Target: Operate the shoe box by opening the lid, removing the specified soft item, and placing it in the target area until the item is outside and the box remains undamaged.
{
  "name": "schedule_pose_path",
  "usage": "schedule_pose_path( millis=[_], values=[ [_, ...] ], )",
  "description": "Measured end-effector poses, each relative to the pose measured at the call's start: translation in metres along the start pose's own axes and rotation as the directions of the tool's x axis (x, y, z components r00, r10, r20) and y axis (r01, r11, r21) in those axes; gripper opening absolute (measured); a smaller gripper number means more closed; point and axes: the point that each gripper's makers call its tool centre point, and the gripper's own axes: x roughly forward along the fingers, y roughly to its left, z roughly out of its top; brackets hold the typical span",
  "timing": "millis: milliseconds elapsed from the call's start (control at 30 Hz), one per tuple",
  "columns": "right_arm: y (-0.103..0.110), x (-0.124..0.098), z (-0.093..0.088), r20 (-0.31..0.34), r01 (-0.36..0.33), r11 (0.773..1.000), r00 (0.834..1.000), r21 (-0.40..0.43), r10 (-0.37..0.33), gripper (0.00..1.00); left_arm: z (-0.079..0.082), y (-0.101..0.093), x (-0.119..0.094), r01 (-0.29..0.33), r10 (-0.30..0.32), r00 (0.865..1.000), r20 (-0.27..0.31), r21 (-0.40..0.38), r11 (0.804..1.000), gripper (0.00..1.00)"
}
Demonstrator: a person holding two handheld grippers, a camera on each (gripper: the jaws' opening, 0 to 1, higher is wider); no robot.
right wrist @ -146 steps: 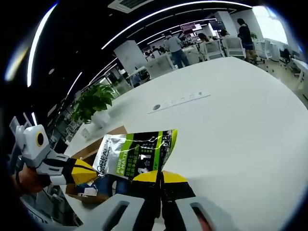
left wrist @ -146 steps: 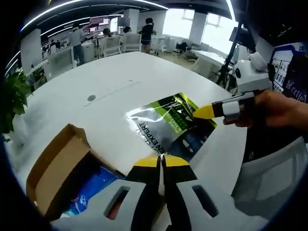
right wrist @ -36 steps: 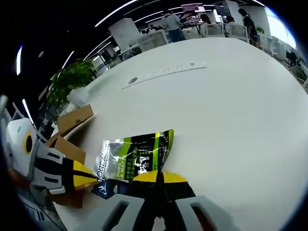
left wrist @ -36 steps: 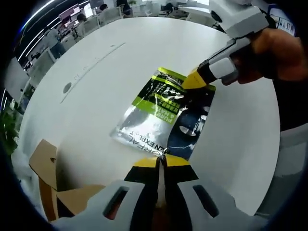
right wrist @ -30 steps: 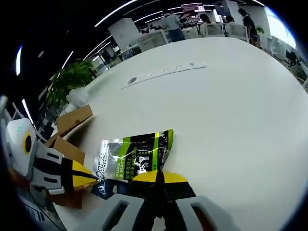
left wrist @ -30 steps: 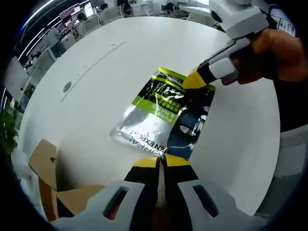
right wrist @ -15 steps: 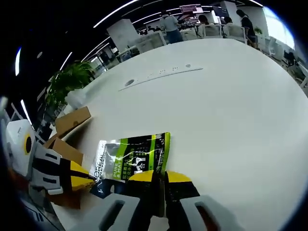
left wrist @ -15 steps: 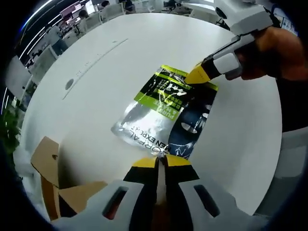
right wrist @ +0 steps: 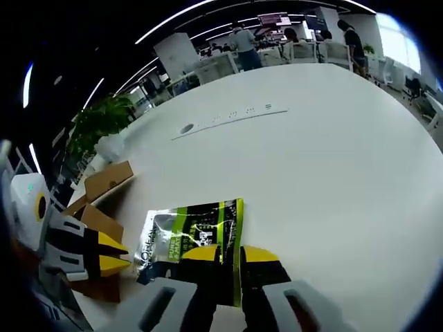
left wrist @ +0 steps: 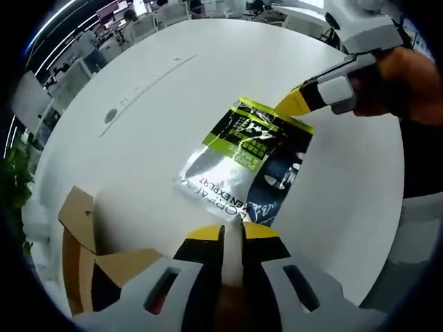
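Observation:
A silver, green and black soft pouch (left wrist: 243,160) lies flat on the white table (left wrist: 159,104). My left gripper (left wrist: 233,234) stands slightly open at the pouch's near corner, with a narrow gap between its yellow tips. My right gripper (left wrist: 294,105), held by a hand, sits at the pouch's far corner. In the right gripper view the pouch (right wrist: 187,232) lies just ahead of my right gripper (right wrist: 230,254), whose jaws are parted with the pouch's green edge between them. My left gripper (right wrist: 118,254) comes in from the left with parted tips. The brown cardboard shoe box (left wrist: 79,235) stands open.
The box flaps (right wrist: 104,181) rise at the table's left side beside a potted plant (right wrist: 100,114). A round grommet (right wrist: 187,128) and a long cable slot (right wrist: 239,112) lie mid-table. Desks, chairs and people stand beyond the far edge. The table edge runs close to the person's body (left wrist: 415,159).
Both grippers held the pouch shut between them above the table, then lowered it. Now the jaws of both have parted and the pouch rests flat.

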Motion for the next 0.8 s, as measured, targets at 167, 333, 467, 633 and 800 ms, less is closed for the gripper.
schedule_pose_path(
  millis=[167, 333, 467, 633, 800],
  values=[
    [0.006, -0.009, 0.002, 0.014, -0.005, 1.0, 1.0, -0.002, 0.005, 0.1, 0.006, -0.003, -0.01, 0.008, -0.007, 0.999, 0.036, -0.018, 1.0, 0.11],
    [0.013, -0.018, 0.003, 0.027, -0.017, 1.0, 0.999, 0.0, 0.017, 0.15, 0.019, -0.014, -0.021, 0.055, -0.048, 0.992, 0.116, -0.056, 0.997, 0.14],
    [0.023, -0.028, 0.003, 0.036, -0.034, 0.999, 0.999, -0.01, 0.034, 0.18, 0.022, -0.017, -0.031, 0.061, -0.051, 0.987, 0.153, -0.062, 0.996, 0.15],
    [0.029, -0.038, -0.002, 0.038, -0.04, 0.999, 0.998, -0.011, 0.04, 0.21, 0.021, -0.019, -0.044, 0.064, -0.05, 0.982, 0.18, -0.073, 0.995, 0.15],
    [0.037, -0.048, -0.006, 0.041, -0.049, 0.999, 0.998, -0.022, 0.05, 0.24, 0.019, -0.021, -0.054, 0.093, -0.064, 0.973, 0.222, -0.122, 0.988, 0.16]
  ],
)
